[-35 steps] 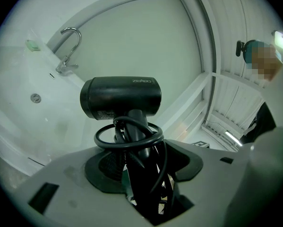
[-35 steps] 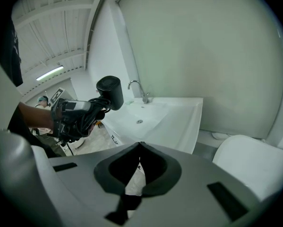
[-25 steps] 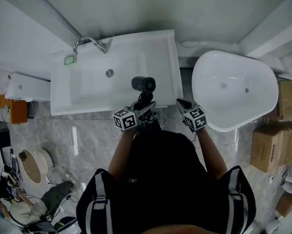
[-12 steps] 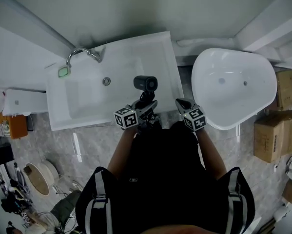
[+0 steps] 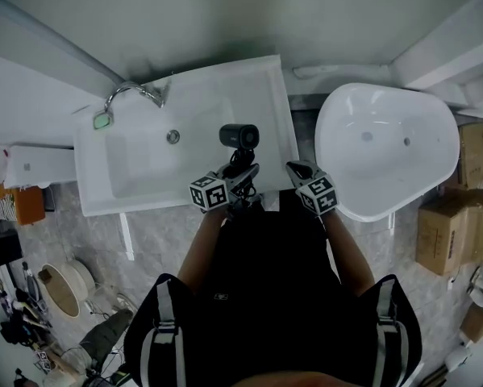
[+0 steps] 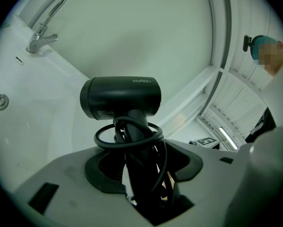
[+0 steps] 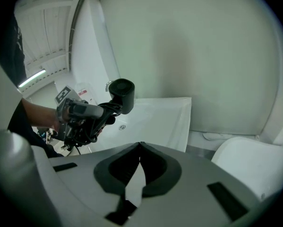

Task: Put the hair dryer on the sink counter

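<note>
While the hair dryer is held in the air over the right part of the sink, near the centre of the head view, the placement step is not yet done. The right gripper view shows the dryer clear of the white surface, barrel uppermost and handle pointing down.

The left gripper is clenched on the dryer handle. In the left gripper view the dark pads press the handle from both sides, and the black cord is looped around the handle just above the pads.

The right gripper sits at the sink's lower-right corner, near the dryer but apart from it. Its jaws meet at the tips and nothing stands between them.

The basin, with its drain, occupies the left and middle of the sink. The faucet stands at the upper left. A flat white strip along the right edge appears to be the nearest counter surface. A white bathtub lies to the right of the sink.

Judged status: transport complete or nearly so. Remaining: lower the dryer onto the flat surface, then release.
</note>
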A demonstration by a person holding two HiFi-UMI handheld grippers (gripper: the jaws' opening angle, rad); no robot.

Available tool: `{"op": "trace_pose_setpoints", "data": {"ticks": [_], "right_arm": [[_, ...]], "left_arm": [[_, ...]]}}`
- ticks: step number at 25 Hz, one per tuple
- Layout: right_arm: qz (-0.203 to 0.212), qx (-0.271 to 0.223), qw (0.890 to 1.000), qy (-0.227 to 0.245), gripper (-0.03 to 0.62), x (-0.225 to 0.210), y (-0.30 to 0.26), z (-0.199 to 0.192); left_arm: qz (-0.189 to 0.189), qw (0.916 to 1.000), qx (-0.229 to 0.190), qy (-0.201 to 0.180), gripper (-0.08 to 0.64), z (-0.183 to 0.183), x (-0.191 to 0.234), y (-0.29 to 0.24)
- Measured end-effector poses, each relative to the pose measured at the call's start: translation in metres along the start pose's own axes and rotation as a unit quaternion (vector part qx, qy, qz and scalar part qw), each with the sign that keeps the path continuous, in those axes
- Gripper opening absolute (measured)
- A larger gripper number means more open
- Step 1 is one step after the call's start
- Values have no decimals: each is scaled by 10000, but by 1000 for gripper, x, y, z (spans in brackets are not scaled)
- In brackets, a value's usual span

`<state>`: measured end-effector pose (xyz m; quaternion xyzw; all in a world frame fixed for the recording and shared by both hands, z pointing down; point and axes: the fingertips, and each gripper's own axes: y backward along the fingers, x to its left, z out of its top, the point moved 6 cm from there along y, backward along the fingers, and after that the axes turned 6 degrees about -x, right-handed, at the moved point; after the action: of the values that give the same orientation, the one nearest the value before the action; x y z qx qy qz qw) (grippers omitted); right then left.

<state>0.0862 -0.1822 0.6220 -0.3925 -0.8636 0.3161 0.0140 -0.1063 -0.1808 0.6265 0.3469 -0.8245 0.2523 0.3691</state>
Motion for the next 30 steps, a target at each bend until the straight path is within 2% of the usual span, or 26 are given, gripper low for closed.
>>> {"op": "trace_pose_setpoints", "data": {"ticks": [3,7,20,30], "right_arm": [[105,99,9999,94,58,-10,-1,4],[191,167,9995,171,58,-22,-9,7],[241,423,9988,58,58,-40,-5,-5],[195,502,9985,35,58,-41,-3,0]], "left_arm": [[139,9999,-49,81,235,-1,2,-13],[333,9994,96,15,235,-3,12,-26],[959,9949,286,84,235,-13,37,-55],[1170,9913,519,297,235,-27,58,-75]]}}
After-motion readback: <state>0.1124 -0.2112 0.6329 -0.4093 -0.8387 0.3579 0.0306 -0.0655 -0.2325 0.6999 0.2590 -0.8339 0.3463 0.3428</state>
